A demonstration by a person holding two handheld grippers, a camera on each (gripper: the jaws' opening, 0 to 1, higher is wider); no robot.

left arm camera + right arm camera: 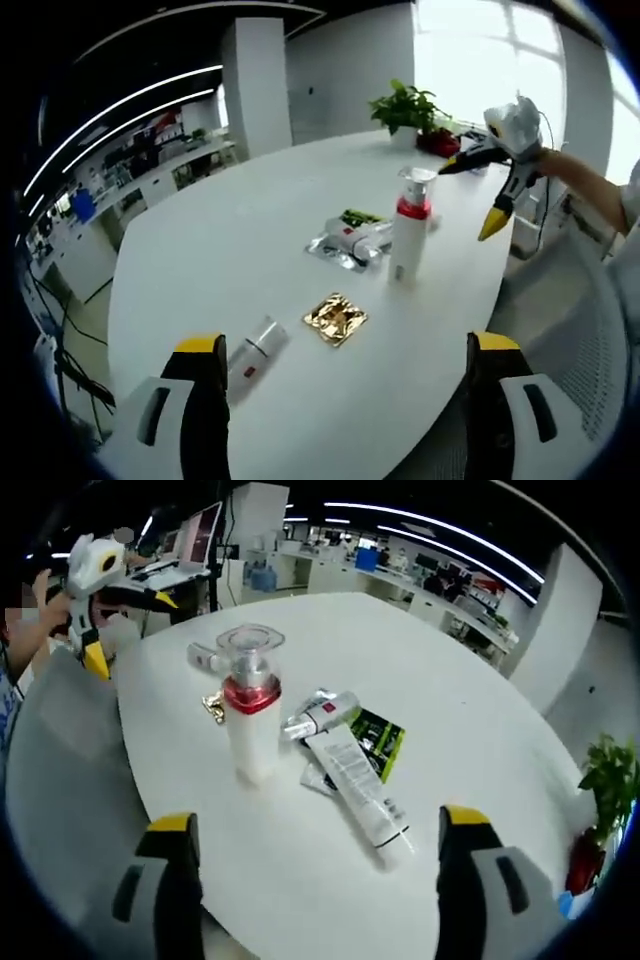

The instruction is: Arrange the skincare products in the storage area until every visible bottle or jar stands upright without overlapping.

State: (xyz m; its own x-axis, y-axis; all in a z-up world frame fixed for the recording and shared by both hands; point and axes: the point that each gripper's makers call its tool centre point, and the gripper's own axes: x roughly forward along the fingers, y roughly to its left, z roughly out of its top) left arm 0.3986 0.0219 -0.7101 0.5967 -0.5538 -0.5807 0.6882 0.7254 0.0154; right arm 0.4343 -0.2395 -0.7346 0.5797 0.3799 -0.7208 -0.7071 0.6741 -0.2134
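A white pump bottle with a red band (410, 230) (250, 722) stands upright near the middle of the white table (250, 220) (450, 680). A long white tube (355, 780) lies flat beside it, with a shorter silver tube (362, 236) (325, 712) and a green packet (360, 217) (380, 742). A small white bottle (257, 350) (205, 658) lies on its side. My left gripper (345, 375) (130, 630) is open and empty, short of the small bottle. My right gripper (315, 855) (468, 200) is open and empty, held off the table's edge near the pump bottle.
A gold foil sachet (335, 318) (212, 708) lies between the small bottle and the pump bottle. A silver pouch (335, 252) lies under the tubes. A potted plant (405, 108) (605, 780) stands at one end of the table. A person's arm (590, 180) holds the right gripper.
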